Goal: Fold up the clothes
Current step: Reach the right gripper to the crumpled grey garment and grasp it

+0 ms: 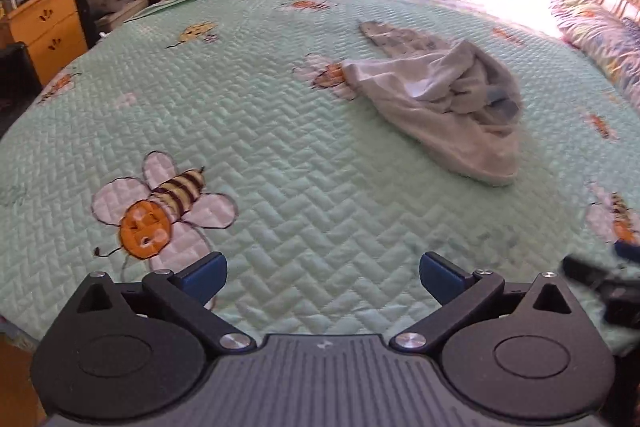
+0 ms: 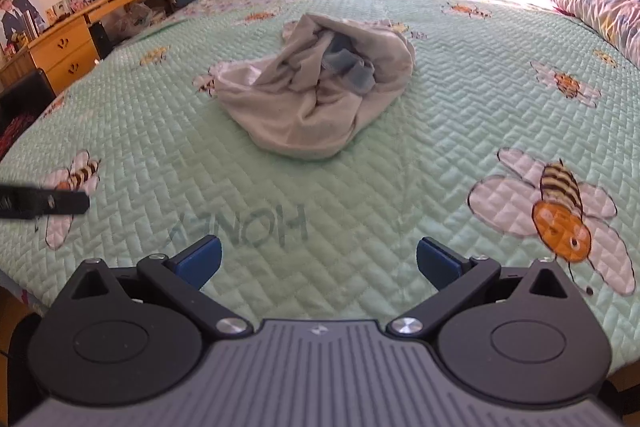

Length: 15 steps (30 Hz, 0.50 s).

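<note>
Your crumpled pale grey garment (image 2: 316,95) lies in a heap on the mint bee-print quilt (image 2: 400,187) covering the bed, beyond the faded "HONEY" lettering (image 2: 240,225). Your left tongs (image 1: 322,277) and right tongs (image 2: 318,261) both hover over the quilt on the near side of the garment, spread wide and gripping nothing.
</note>
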Motion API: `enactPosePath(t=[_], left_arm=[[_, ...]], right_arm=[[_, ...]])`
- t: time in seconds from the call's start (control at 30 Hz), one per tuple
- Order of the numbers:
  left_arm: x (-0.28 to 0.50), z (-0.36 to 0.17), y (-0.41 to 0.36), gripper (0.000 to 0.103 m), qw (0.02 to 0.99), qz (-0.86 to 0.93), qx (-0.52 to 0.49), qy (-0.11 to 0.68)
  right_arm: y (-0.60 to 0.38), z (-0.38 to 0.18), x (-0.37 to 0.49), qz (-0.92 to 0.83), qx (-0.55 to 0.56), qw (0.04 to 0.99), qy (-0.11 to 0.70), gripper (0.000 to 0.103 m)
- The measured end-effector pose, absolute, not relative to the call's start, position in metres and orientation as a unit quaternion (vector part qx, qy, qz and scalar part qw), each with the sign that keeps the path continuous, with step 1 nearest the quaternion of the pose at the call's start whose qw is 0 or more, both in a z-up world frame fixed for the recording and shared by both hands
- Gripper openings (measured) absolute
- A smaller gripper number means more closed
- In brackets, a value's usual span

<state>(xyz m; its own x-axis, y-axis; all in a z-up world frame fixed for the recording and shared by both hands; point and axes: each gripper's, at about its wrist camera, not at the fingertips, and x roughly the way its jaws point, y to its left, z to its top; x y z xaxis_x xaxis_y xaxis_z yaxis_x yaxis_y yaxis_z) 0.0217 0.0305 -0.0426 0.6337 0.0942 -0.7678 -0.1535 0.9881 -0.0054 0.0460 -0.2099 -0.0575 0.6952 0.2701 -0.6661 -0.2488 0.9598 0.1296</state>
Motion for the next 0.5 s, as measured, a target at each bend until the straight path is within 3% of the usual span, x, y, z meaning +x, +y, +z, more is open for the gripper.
enactPosePath(t=[0.23, 0.33, 0.5], left_arm=[[0.035, -0.070, 0.038, 0.102, 0.884, 0.068, -0.029, 0.461], [0.037, -0.081, 0.046, 0.102, 0.879, 0.034, -0.071, 0.470], [0.037, -0.087, 0.050, 0.102, 0.885, 0.060, -0.056, 0.459]], right_arm=[[-0.182, -0.034, 0.098, 0.138, -0.025, 0.948, 0.285, 0.103], [-0.165, -0.037, 0.141, 0.125, -0.033, 0.945, 0.301, 0.103], [-0.159, -0.038, 0.200, 0.127, 0.011, 0.952, 0.278, 0.103]])
